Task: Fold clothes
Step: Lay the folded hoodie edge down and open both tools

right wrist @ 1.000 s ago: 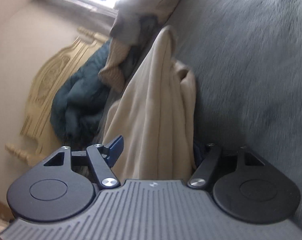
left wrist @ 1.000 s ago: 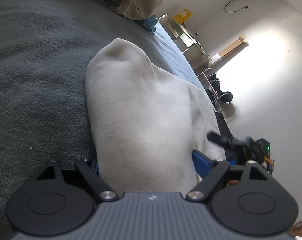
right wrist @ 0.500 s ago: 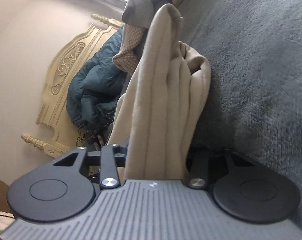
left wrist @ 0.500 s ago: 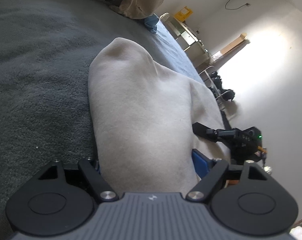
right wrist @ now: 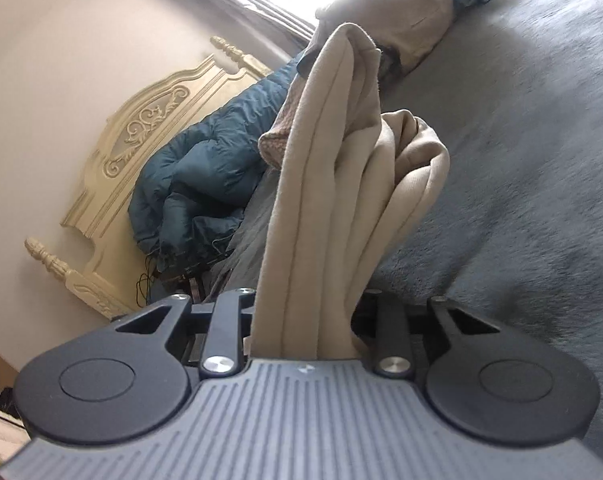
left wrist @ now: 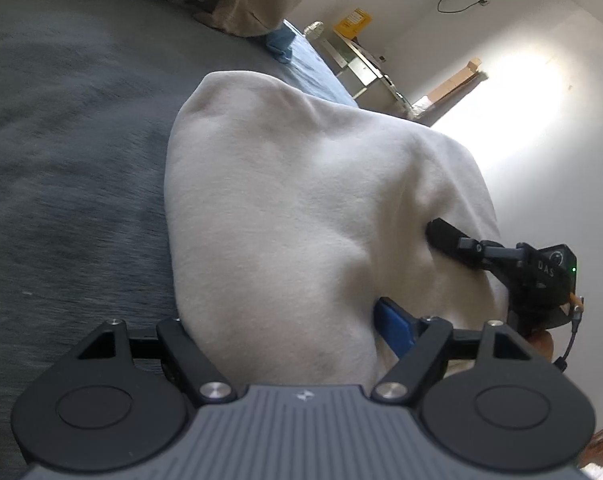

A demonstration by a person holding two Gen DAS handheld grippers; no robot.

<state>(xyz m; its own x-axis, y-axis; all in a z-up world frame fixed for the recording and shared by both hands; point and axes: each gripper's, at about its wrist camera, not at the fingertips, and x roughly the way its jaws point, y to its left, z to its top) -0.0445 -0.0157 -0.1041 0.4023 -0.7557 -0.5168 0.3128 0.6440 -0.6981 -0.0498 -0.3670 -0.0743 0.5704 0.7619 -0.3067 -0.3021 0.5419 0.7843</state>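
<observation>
I have the cream garment [left wrist: 301, 208] gathered into a long bundle above the grey blanket [left wrist: 69, 128] on the bed, its long axis running away from me toward the heap of clothes [right wrist: 401, 20] at the far end of that blanket. In the right wrist view it stands as tall pleated folds [right wrist: 325, 200] rising from my right gripper [right wrist: 301, 344], which has just been closing and is now clamped on the bunched cloth, tilted slightly downward and rolled to one side. My left gripper [left wrist: 285, 340] points down more steeply; its fingers [left wrist: 395, 326] stand wide apart with a thick fold of the garment filling the space between them, and I cannot tell whether they press on it. From the left view, the right gripper [left wrist: 445, 236] bites into the garment's edge away from the blanket. A teal duvet [right wrist: 205, 168] lies against the carved headboard [right wrist: 141, 128], beyond the blanket.
</observation>
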